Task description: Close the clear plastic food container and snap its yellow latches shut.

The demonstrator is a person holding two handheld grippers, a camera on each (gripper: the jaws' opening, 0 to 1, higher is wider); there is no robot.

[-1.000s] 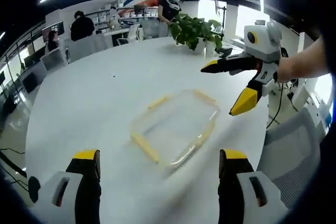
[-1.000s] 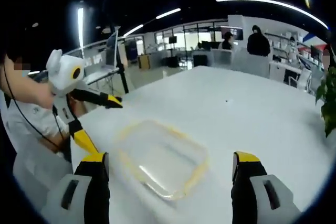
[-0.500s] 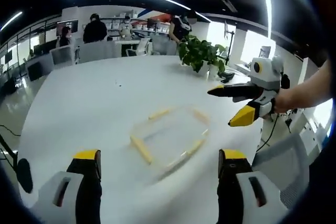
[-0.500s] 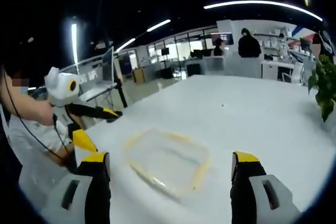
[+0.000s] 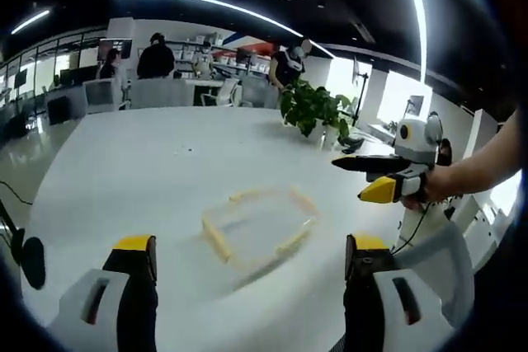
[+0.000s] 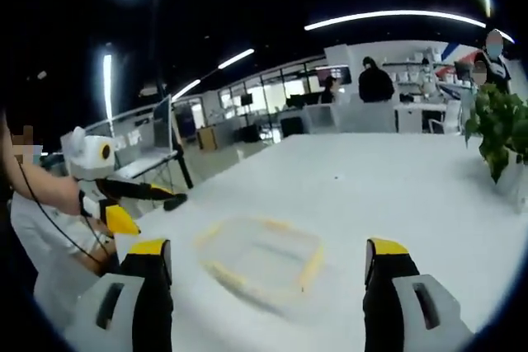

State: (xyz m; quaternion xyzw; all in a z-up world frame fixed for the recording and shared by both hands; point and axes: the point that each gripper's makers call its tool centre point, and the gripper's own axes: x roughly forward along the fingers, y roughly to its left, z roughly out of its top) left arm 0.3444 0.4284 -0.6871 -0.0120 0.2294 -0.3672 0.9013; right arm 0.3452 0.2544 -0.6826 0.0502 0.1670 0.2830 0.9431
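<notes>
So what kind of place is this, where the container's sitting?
Most likely an open-plan office. The clear container lies on a big white table, with desks and people at the back, long ceiling light strips and a potted plant.

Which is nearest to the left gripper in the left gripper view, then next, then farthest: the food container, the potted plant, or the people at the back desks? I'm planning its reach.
From the left gripper:
1. Food container, on the table just ahead.
2. Potted plant, far table edge, right.
3. People at the back desks, beyond the table.
</notes>
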